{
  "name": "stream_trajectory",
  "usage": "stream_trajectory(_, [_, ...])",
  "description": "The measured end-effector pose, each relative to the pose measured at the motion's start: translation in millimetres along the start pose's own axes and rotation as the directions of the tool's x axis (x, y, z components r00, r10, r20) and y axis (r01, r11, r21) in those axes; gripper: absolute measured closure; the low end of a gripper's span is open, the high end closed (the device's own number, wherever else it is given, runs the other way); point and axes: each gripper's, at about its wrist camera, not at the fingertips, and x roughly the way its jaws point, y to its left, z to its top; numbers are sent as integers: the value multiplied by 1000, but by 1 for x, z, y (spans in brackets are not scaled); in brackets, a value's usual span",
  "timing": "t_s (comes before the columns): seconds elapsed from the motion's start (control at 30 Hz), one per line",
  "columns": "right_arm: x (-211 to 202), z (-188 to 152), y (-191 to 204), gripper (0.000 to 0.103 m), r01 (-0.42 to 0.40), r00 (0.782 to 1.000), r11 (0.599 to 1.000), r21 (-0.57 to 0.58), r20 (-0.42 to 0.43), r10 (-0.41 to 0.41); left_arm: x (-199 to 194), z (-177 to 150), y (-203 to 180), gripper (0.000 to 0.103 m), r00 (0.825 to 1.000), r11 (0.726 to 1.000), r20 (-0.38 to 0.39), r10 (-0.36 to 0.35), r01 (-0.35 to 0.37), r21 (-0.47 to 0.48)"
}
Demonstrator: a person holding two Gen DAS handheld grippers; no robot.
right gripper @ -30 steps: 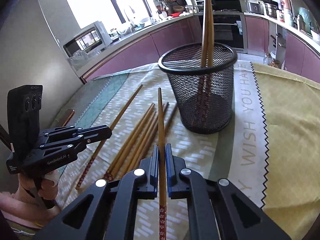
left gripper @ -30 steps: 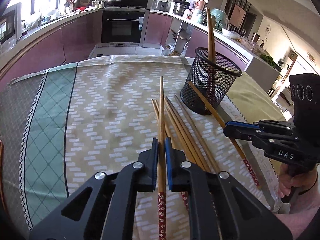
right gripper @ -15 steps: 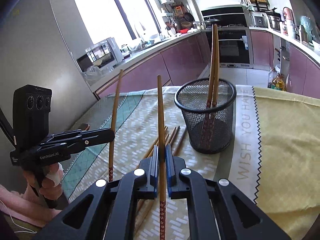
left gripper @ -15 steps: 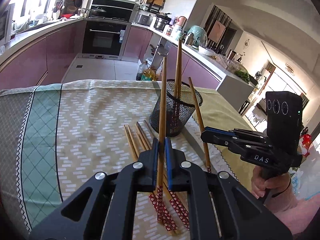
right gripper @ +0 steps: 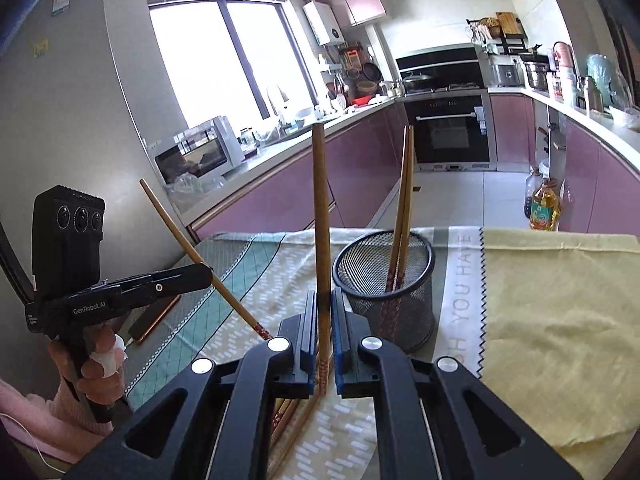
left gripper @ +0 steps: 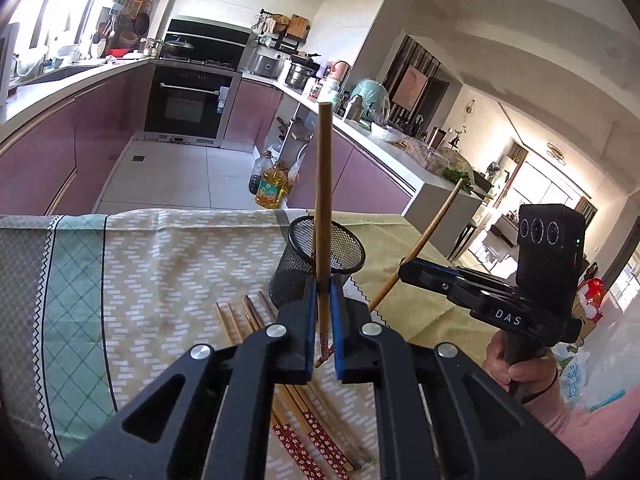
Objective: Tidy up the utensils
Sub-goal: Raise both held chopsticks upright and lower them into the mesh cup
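1. Two grippers, left gripper [left gripper: 321, 304] and right gripper [right gripper: 323, 312], each clamped on one raised chopstick [left gripper: 322, 208].
2. Mesh holder [right gripper: 386, 280] ahead with two chopsticks; loose chopsticks [left gripper: 244, 320] on tablecloth [right gripper: 560, 300].
3. Readable: "DAS", "GenRobot.AI", "YOU HAVE".

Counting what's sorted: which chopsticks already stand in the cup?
The two wooden chopsticks leaning together inside the black mesh cup; the others are held or lying on the tablecloth.

two chopsticks [right gripper: 403, 208] in basket [right gripper: 384, 280] | loose chopsticks [left gripper: 240, 320] beside basket
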Motion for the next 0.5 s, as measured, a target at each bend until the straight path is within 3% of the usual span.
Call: stream_trajectory(0.5, [-32, 58, -6, 97, 19, 990, 999, -43, 138, -13, -4, 58, -22, 96, 994, 998, 113, 4, -11, 69])
